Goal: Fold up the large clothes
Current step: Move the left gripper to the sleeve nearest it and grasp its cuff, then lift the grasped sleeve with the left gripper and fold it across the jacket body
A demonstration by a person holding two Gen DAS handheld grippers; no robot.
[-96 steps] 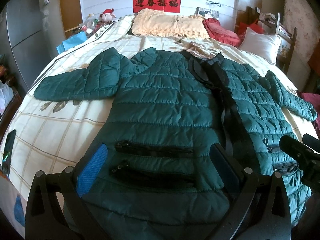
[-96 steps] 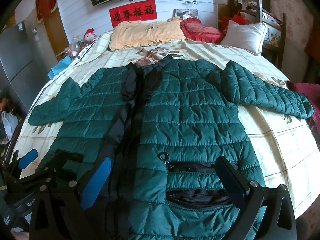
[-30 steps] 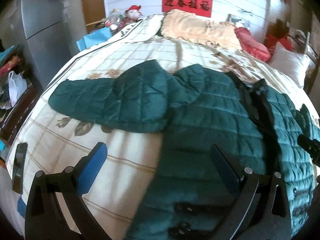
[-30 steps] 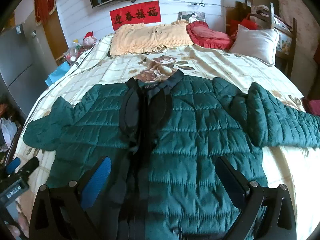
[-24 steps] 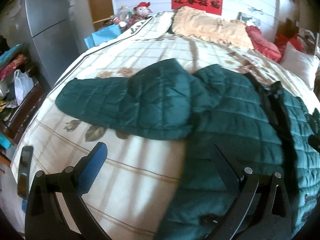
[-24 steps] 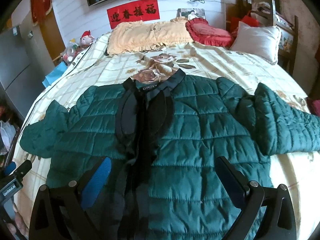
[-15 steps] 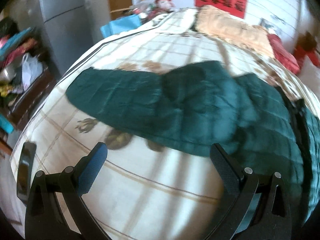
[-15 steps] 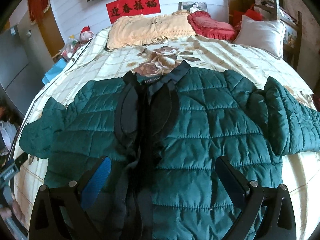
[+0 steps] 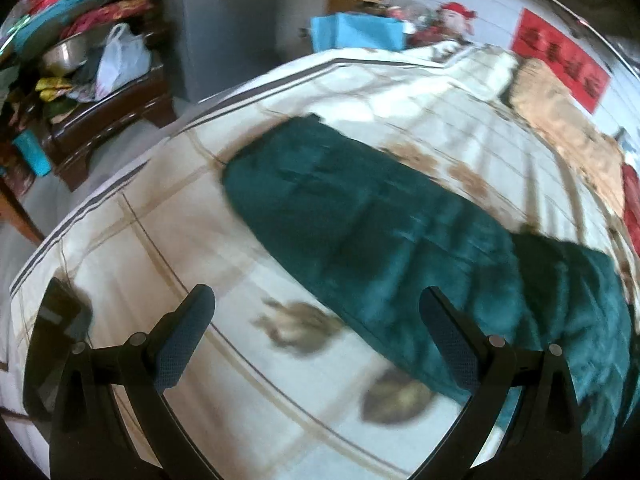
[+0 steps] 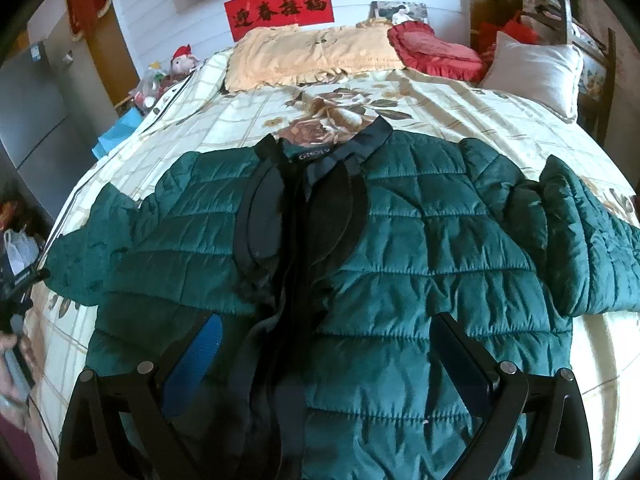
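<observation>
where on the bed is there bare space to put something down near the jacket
Bare quilt lies between the green jacket collar and the yellow pillow, and below the left sleeve toward the bed's edge. The middle is covered by the jacket.
</observation>
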